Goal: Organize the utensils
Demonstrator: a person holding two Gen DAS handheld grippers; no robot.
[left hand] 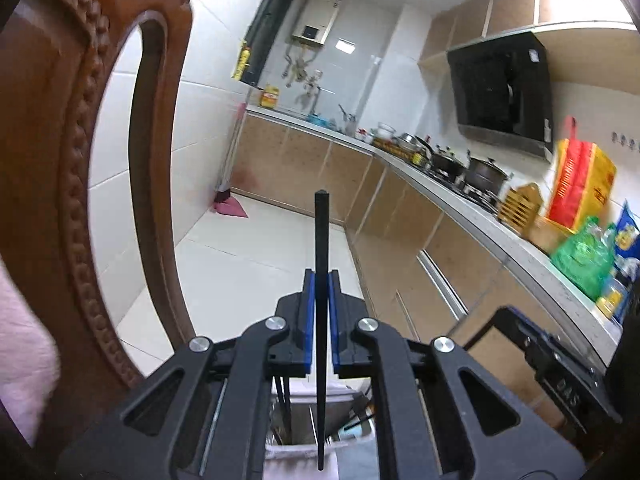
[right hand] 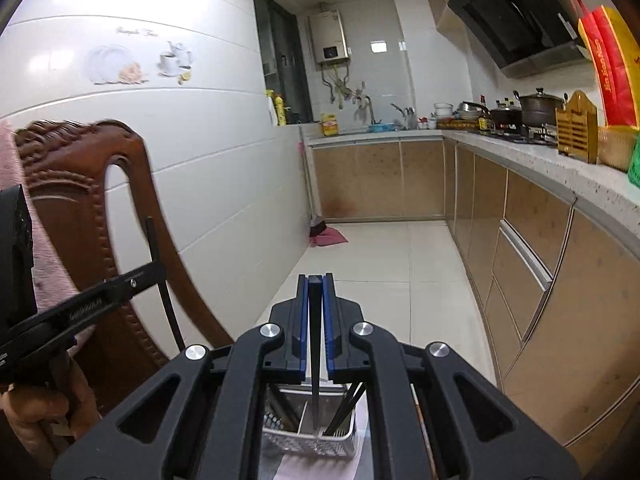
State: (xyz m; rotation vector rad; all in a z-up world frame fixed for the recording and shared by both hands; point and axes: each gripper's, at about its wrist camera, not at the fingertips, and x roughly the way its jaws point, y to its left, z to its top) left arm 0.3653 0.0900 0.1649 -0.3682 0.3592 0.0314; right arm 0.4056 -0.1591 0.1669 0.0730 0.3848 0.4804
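Black and thin, one long plastic chopstick [left hand: 321, 248] stands clamped in the left gripper [left hand: 321, 280] and another [right hand: 315, 320] in the right gripper [right hand: 315, 284], both above the white slotted utensil basket [right hand: 316, 438], where either could pivot and miss its compartment.

chair [right hand: 80, 200]: carved glossy wood | floor [right hand: 380, 264]: glossy tile | chopstick [left hand: 321, 248]: matt black

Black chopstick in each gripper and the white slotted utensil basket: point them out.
Black chopstick, left gripper [left hand: 321, 240]: left wrist view, upper shaft above the pads.
Black chopstick, right gripper [right hand: 315, 396]: right wrist view, lower shaft over the basket.
White slotted utensil basket [right hand: 308, 442]: right wrist view, front wall.
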